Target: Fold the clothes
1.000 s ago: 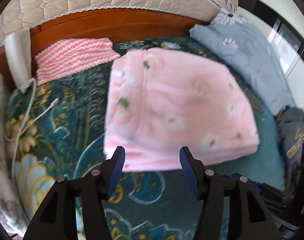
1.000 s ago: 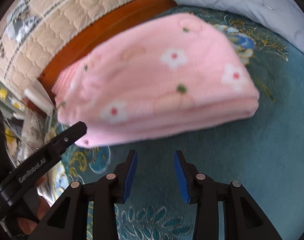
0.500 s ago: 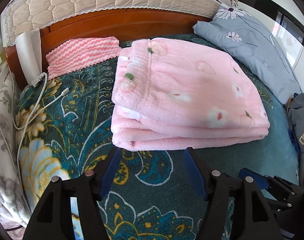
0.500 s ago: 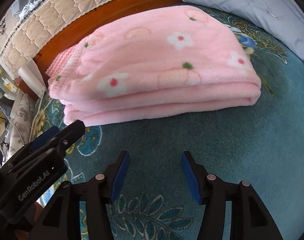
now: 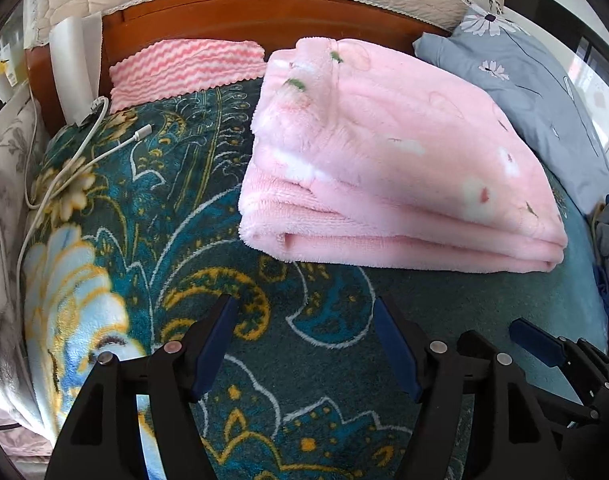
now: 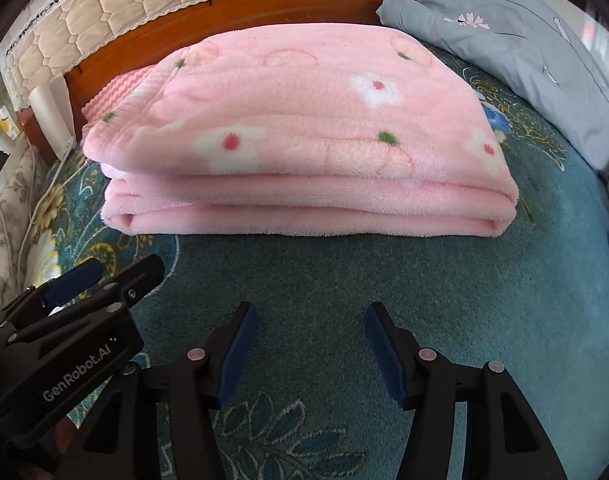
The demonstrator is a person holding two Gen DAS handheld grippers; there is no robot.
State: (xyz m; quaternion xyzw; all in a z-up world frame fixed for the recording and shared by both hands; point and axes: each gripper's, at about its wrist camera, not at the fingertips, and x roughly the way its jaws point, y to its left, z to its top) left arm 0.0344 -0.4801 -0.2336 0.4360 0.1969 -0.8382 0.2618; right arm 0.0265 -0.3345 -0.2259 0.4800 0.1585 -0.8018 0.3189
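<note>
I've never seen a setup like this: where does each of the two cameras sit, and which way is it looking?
Left wrist view: sits on the left gripper, faces the folded pink garment and headboard; its own open jaws show.
Right wrist view: sits on the right gripper, faces the garment's long folded edge; its open jaws show.
Shared: garment, teal blanket, grey pillow; each sees the other gripper.
</note>
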